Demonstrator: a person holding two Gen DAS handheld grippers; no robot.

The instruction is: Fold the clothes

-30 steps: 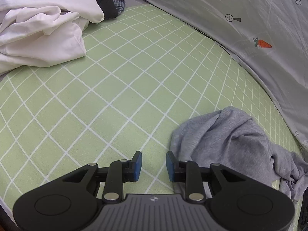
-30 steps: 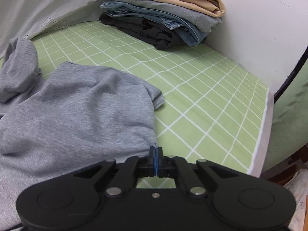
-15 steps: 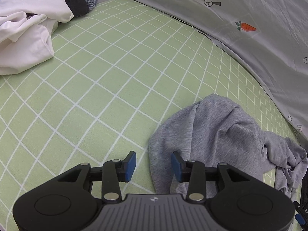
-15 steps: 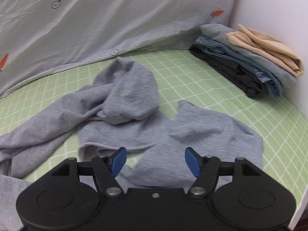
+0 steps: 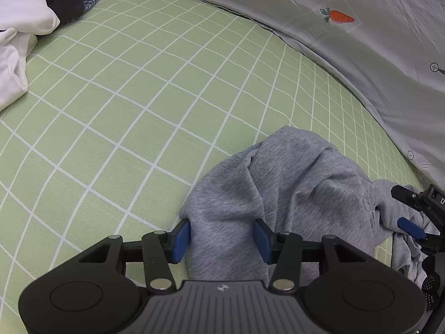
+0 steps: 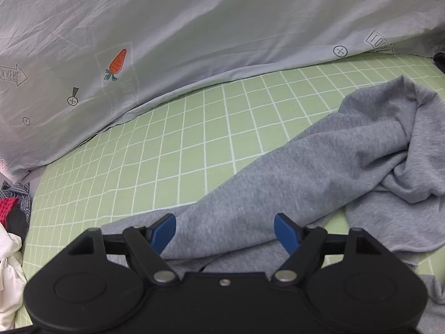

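Here, in the left wrist view, the left gripper (image 5: 221, 238) hangs over the near end of the gray sweatshirt (image 5: 292, 192), which lies crumpled on the green checked bed sheet (image 5: 133, 105). Its fingers (image 5: 181, 236) are parting, with a tongue of gray cloth between them but not pressed, so nothing is held. Beyond the sweatshirt's far side the right gripper (image 5: 411, 226) shows at the edge. The risk: closing now would likely pinch several bunched layers at once, and a lift would drag the whole heap instead of spreading it.

In the right wrist view, the right gripper (image 6: 224, 229) is likewise widening, a long gray band lying between its blue pads untouched. The sweatshirt (image 6: 319, 167) runs as a twisted strip from those fingers up toward the bunched hump nearer the gray carrot-print cover (image 6: 194, 27); that is its long axis. Which end is collar or hem I cannot tell. A wrong guess would probably fold it crooked.
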